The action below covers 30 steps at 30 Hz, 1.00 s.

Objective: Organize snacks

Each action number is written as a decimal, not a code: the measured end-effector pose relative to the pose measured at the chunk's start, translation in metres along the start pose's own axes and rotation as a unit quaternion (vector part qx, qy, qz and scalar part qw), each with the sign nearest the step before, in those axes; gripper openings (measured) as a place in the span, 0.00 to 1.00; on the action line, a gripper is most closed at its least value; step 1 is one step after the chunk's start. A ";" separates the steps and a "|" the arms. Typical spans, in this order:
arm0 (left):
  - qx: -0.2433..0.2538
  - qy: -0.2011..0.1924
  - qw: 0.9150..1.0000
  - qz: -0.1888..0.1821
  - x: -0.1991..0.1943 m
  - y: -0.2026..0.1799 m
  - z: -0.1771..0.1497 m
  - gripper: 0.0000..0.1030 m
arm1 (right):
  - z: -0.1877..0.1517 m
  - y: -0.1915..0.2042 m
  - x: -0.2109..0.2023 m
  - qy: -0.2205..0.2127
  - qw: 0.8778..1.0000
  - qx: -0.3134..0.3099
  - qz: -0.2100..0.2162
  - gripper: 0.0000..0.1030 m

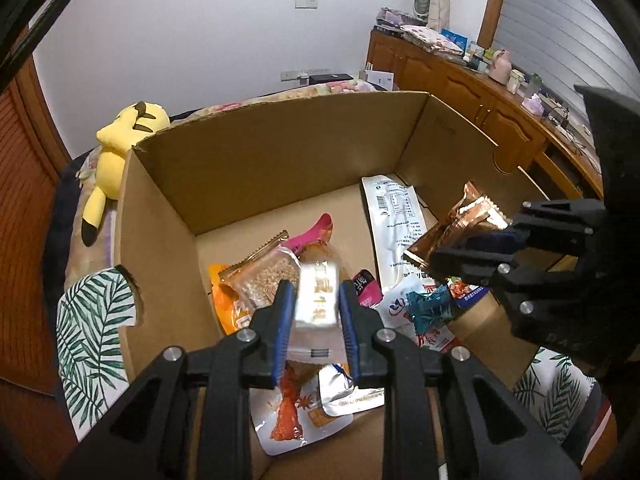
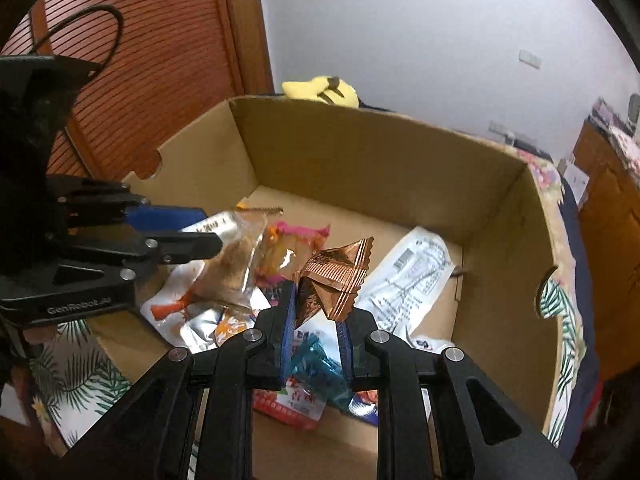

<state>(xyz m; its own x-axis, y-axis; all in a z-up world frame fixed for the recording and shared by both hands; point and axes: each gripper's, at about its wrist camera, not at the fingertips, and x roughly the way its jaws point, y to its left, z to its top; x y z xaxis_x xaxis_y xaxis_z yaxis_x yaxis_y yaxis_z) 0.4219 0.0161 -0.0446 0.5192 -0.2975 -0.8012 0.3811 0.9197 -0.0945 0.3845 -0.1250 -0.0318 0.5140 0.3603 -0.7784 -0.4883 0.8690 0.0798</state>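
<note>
Your left tool [image 1: 316,304] gripped a clear-wrapped snack bar [image 1: 318,294], your right tool [image 2: 316,320] a copper foil packet [image 2: 334,280], both above the cardboard box [image 1: 280,148]. Several packets already lay inside; these two remained undropped.

A yellow plush toy [image 1: 120,140] lies face down on a floral bedspread [image 1: 280,94] against a white wall [image 1: 200,32]. A wooden sideboard [image 1: 460,80], crowded with folded cloths [image 1: 424,36], a pink kettle [image 1: 501,65] and small jars, runs beneath a shuttered window [image 1: 560,20]. A slatted wooden door [image 2: 140,60] stands opposite.
</note>
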 end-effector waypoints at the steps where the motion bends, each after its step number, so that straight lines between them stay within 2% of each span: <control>1: -0.002 0.002 1.000 0.000 0.000 0.000 0.000 0.21 | 0.000 -0.002 0.003 0.006 1.000 0.004 0.003 0.17; 3: -0.005 0.003 1.000 -0.001 0.000 0.001 0.001 0.24 | -0.001 -0.005 0.007 0.021 1.000 0.012 0.009 0.17; 5: -0.008 0.001 1.000 0.000 -0.001 0.001 0.001 0.35 | -0.001 -0.007 0.009 0.026 1.000 0.016 0.006 0.20; 6: -0.008 0.000 1.000 0.000 -0.002 0.001 0.002 0.36 | -0.001 -0.007 0.009 0.026 0.999 0.016 0.008 0.21; 9: -0.007 -0.001 1.000 0.003 -0.001 0.000 0.001 0.36 | -0.002 -0.008 0.010 0.031 0.999 0.021 0.013 0.31; 11: -0.009 -0.002 1.000 0.004 -0.001 0.001 0.001 0.36 | -0.002 -0.010 0.010 0.030 0.999 0.024 0.011 0.45; 12: -0.010 -0.002 1.000 0.004 -0.001 0.001 0.001 0.36 | -0.003 -0.010 0.009 0.028 0.999 0.027 0.009 0.47; 15: -0.009 -0.004 1.000 0.008 -0.002 0.002 0.001 0.37 | -0.004 -0.010 0.003 0.013 0.999 0.033 0.014 0.47; 21: -0.012 -0.025 1.000 0.003 -0.011 0.001 -0.001 0.37 | -0.005 -0.002 -0.021 -0.031 0.999 0.028 -0.007 0.48; 24: -0.007 -0.048 0.999 0.021 -0.025 -0.004 -0.002 0.38 | -0.007 0.001 -0.037 -0.059 0.998 0.035 -0.016 0.57; 27: -0.011 -0.077 0.996 0.031 -0.045 -0.007 -0.002 0.50 | -0.009 0.003 -0.056 -0.087 0.995 0.043 -0.030 0.60; 30: -0.020 -0.110 0.993 0.046 -0.067 -0.010 -0.003 0.53 | -0.010 0.006 -0.072 -0.107 0.992 0.050 -0.042 0.76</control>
<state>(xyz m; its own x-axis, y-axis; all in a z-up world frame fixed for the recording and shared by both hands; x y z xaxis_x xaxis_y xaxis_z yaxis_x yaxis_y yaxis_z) 0.3811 0.0275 0.0083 0.7073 -0.2560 -0.6589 0.2956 0.9538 -0.0532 0.3372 -0.1497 0.0184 0.6933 0.3400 -0.6354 -0.3704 0.9245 0.0906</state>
